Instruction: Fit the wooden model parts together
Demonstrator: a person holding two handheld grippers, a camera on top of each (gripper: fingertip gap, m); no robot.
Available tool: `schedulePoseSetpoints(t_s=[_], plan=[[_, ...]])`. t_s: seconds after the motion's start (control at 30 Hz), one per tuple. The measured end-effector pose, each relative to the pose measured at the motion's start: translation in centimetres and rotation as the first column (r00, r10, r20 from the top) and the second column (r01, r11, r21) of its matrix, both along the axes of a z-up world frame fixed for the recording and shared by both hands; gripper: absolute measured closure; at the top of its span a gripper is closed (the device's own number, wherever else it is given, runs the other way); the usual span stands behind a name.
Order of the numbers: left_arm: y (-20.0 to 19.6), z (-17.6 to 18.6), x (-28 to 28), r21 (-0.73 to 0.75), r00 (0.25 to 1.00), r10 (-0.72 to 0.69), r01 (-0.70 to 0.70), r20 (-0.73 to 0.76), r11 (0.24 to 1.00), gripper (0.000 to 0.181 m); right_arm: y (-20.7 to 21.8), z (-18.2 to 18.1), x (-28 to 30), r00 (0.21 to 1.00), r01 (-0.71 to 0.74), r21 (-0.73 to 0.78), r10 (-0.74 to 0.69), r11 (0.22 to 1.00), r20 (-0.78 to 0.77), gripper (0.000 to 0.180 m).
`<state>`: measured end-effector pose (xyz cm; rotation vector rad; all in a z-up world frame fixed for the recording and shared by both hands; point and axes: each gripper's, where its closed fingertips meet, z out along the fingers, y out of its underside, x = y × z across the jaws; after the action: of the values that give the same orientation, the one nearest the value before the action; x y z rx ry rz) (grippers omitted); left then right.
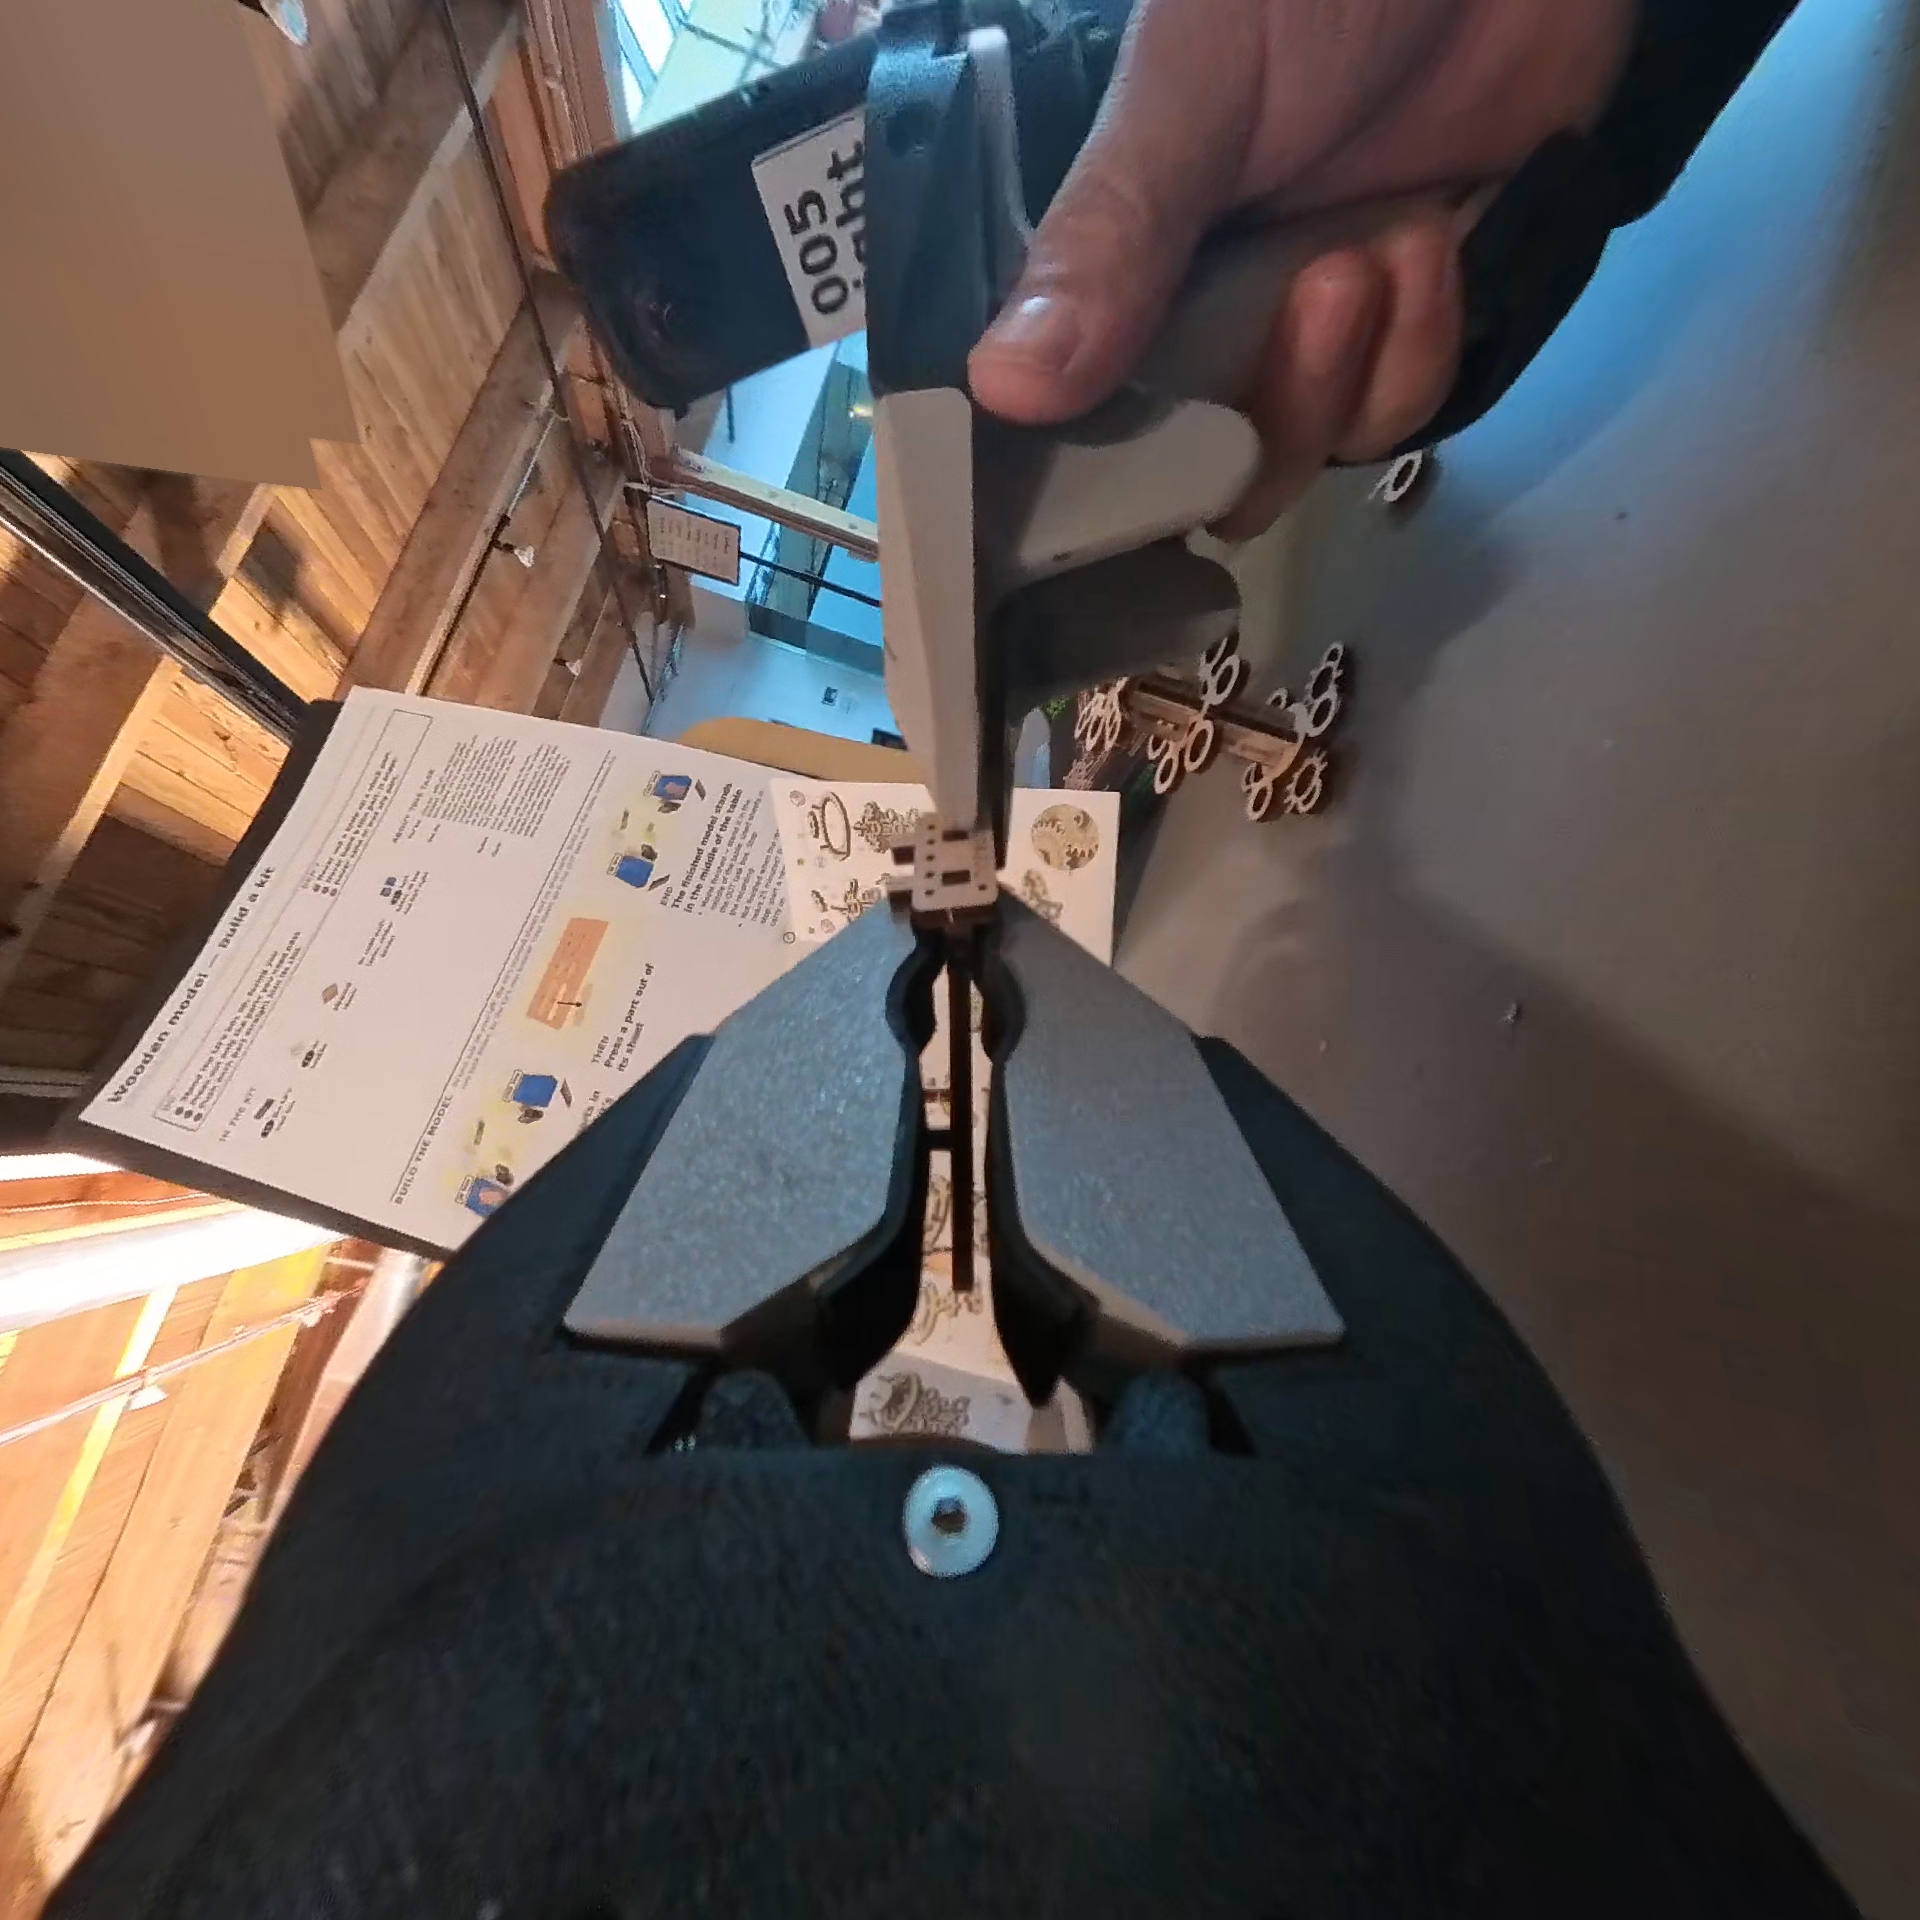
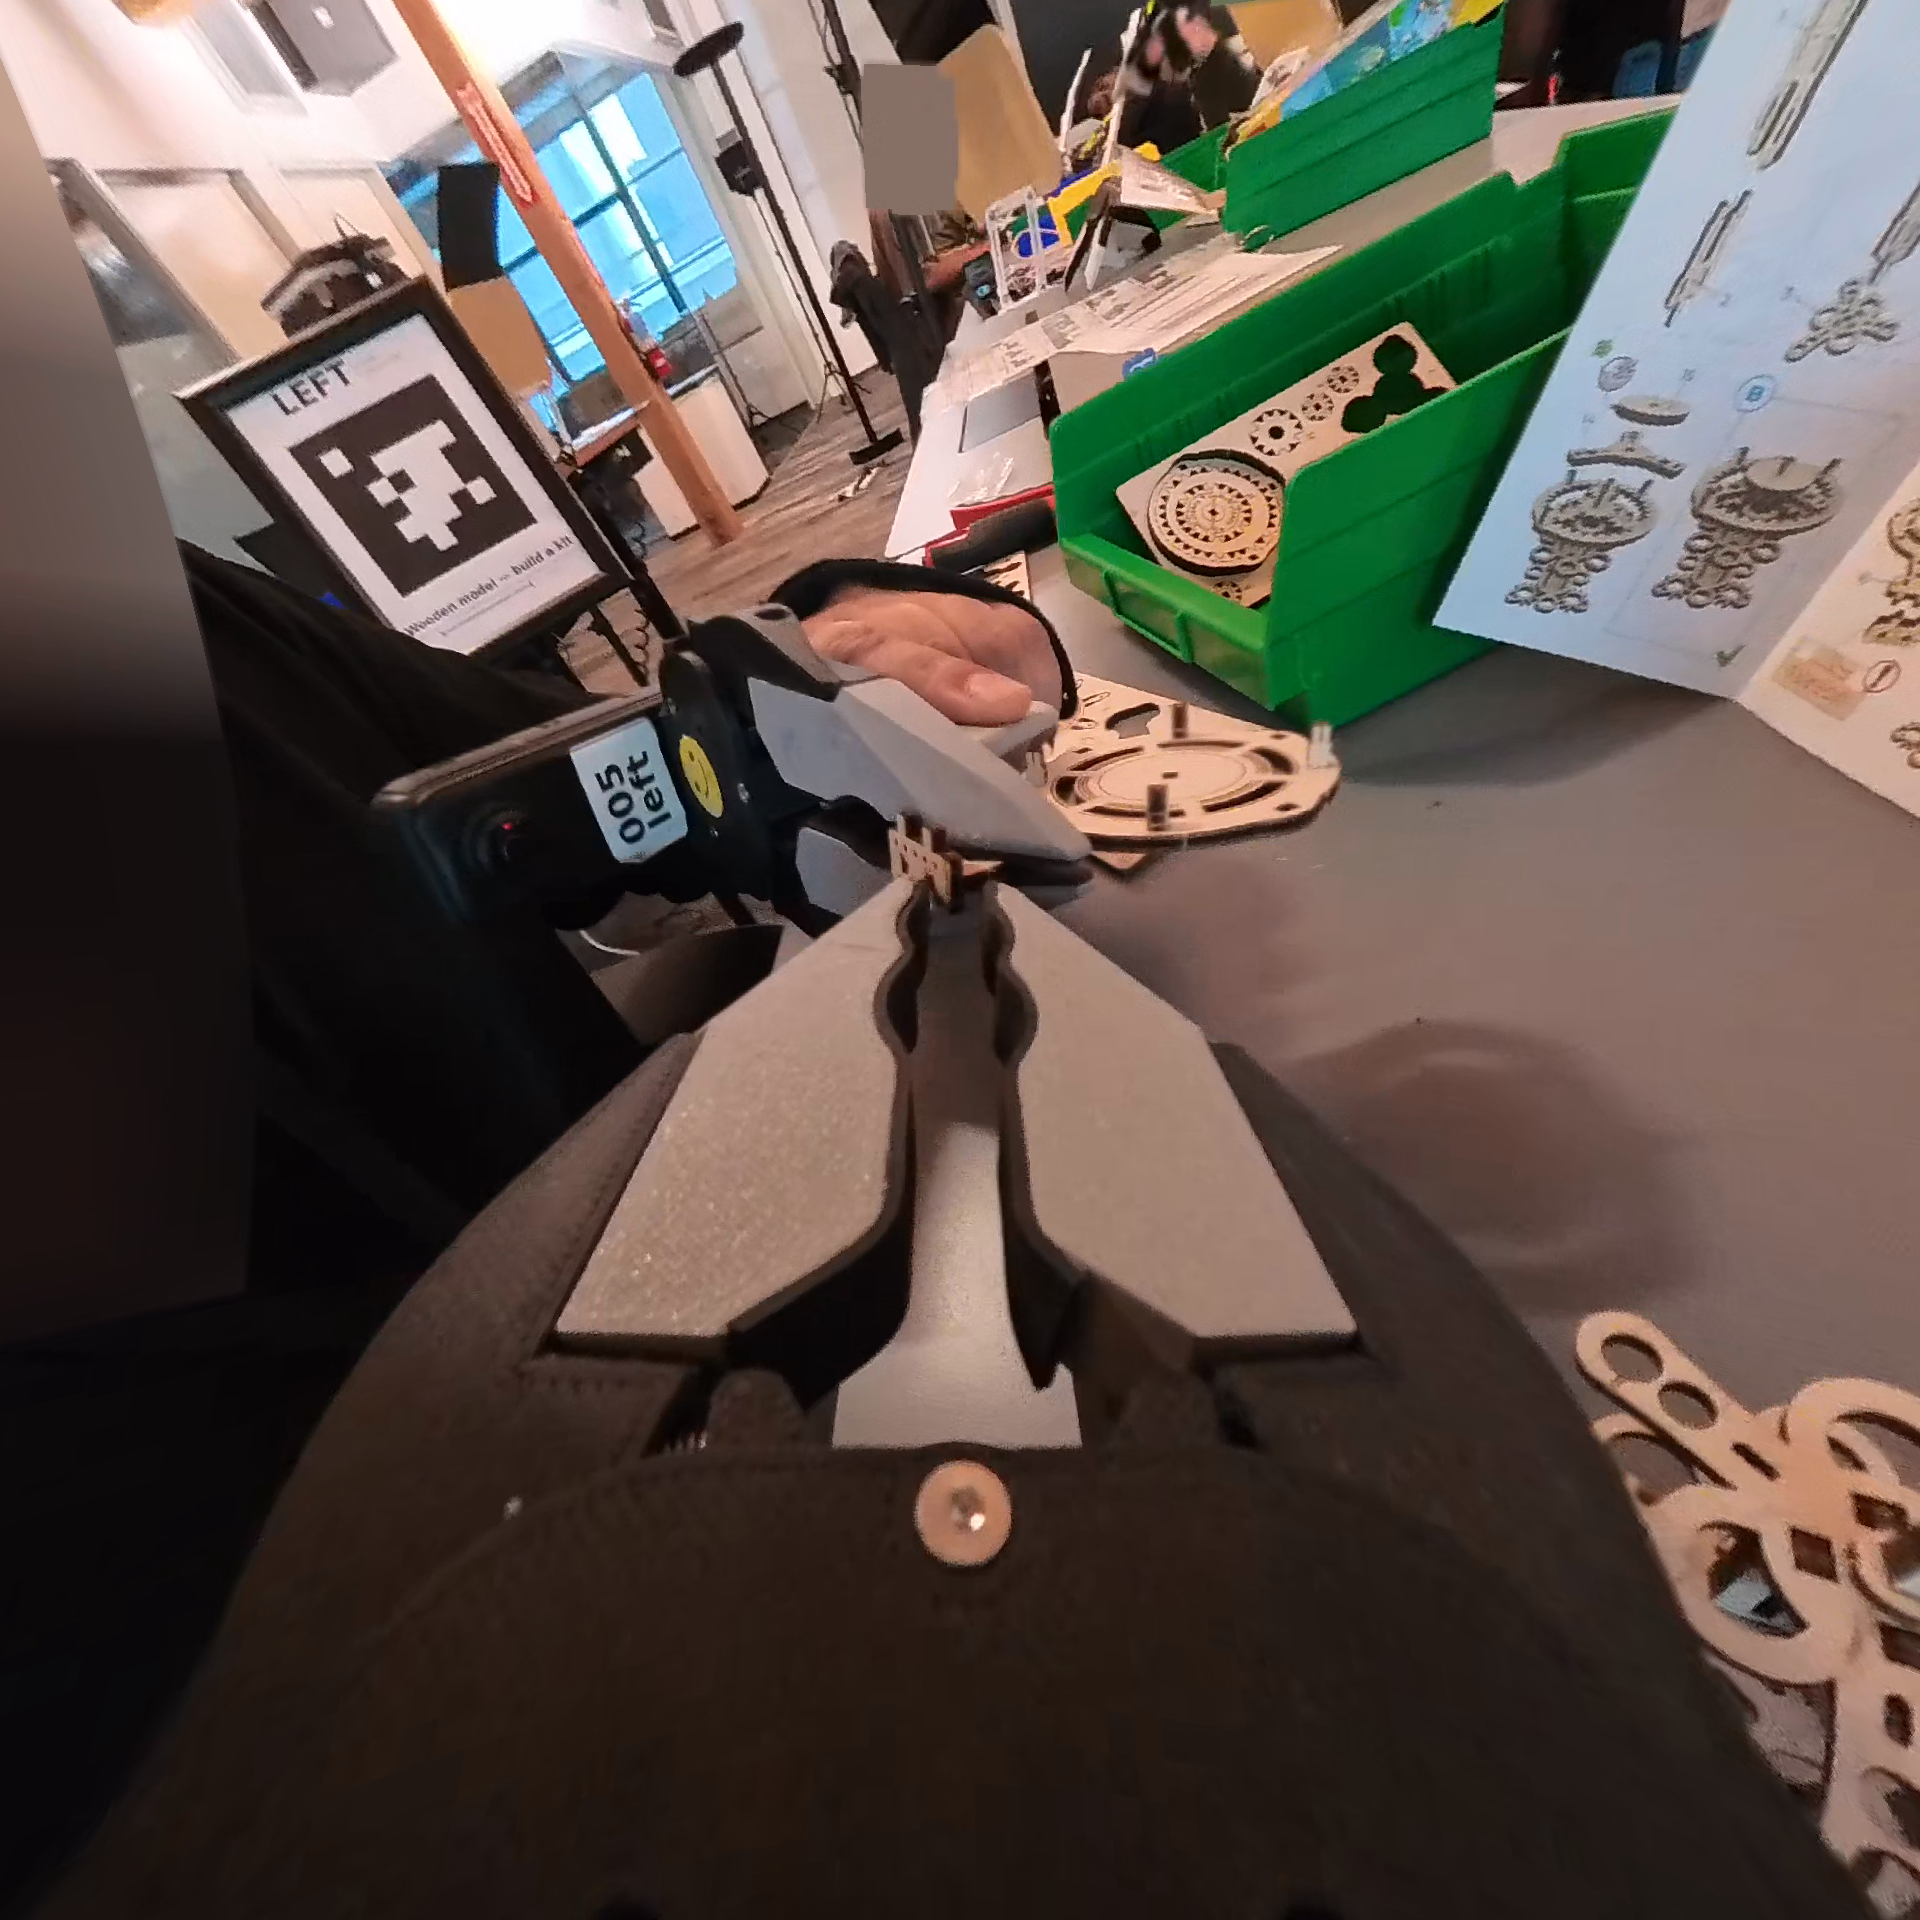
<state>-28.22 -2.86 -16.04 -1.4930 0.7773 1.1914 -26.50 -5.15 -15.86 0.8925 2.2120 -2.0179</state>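
Note:
A small slotted wooden part [image 1: 943,871] is held in the air between both grippers. My left gripper [image 1: 951,923] is shut on a thin flat wooden piece [image 1: 962,1091], seen edge-on between its fingers, and the slotted part sits at that piece's tip. My right gripper [image 1: 971,823] comes down from above with its fingers closed on the slotted part. In the right wrist view the right gripper [image 2: 951,906] is shut on the same part [image 2: 928,864], and the left gripper [image 2: 1055,860] reaches in from the left, tip to tip with it. How the pieces join is hidden by the fingertips.
A grey table [image 2: 1455,935] holds a round wooden base plate [image 2: 1164,784], a green bin [image 2: 1351,613] with a cut-out wooden sheet [image 2: 1226,499], an upright instruction booklet [image 2: 1714,364], and loose wooden parts [image 2: 1766,1507] at the near right. A wheeled wooden subassembly [image 1: 1216,727] and an instruction sheet [image 1: 416,935] lie beyond.

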Motion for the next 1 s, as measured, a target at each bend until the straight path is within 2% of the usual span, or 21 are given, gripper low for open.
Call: schedulePoseSetpoints(t_s=[0.17,0.3,0.37,0.47,0.53,0.63,0.77,0.83,1.0], plan=[[0.0,0.0,0.4,-0.007,0.998,0.016,-0.016,-0.068,1.000,0.181,0.0,-0.2,0.5,0.999,-0.018,0.041,0.020,0.999,-0.048,0.178],[-0.2,0.0,0.1,-0.006,0.998,0.043,-0.043,-0.052,0.999,0.181,-0.1,-0.2,0.2,0.982,0.061,0.156,-0.031,0.986,-0.184,0.180],[-0.3,0.0,-0.3,-0.006,0.997,0.067,-0.067,-0.042,0.998,0.181,0.0,-0.3,-0.1,0.948,0.162,0.272,-0.072,0.949,-0.311,0.180],[-0.3,0.0,-0.3,-0.005,0.997,0.062,-0.062,-0.034,0.998,0.180,-0.1,-0.3,0.0,0.849,0.327,0.431,-0.061,0.841,-0.525,0.180],[-0.3,-0.3,-0.3,-0.016,0.997,0.060,-0.061,-0.046,0.998,0.180,0.0,-0.5,0.1,0.864,0.311,0.429,-0.065,0.848,-0.499,0.180],[-0.2,-0.1,-0.1,-0.003,0.997,0.054,-0.055,-0.055,0.998,0.180,0.2,-0.5,0.2,0.926,0.205,0.332,-0.072,0.921,-0.372,0.180],[-0.3,-0.2,0.9,-0.002,0.995,-0.014,0.014,-0.096,1.000,0.181,0.1,0.1,0.7,0.987,0.015,0.101,0.002,0.995,-0.158,0.177],[0.0,-0.6,1.6,-0.015,0.992,-0.035,0.033,-0.124,0.999,0.181,0.1,1.0,1.2,0.987,-0.033,0.030,0.037,0.999,-0.158,0.174],[0.2,-0.7,1.8,-0.013,0.991,-0.041,0.040,-0.125,0.999,0.181,-0.6,0.7,2.2,0.972,-0.073,0.105,0.094,0.992,-0.213,0.174]])
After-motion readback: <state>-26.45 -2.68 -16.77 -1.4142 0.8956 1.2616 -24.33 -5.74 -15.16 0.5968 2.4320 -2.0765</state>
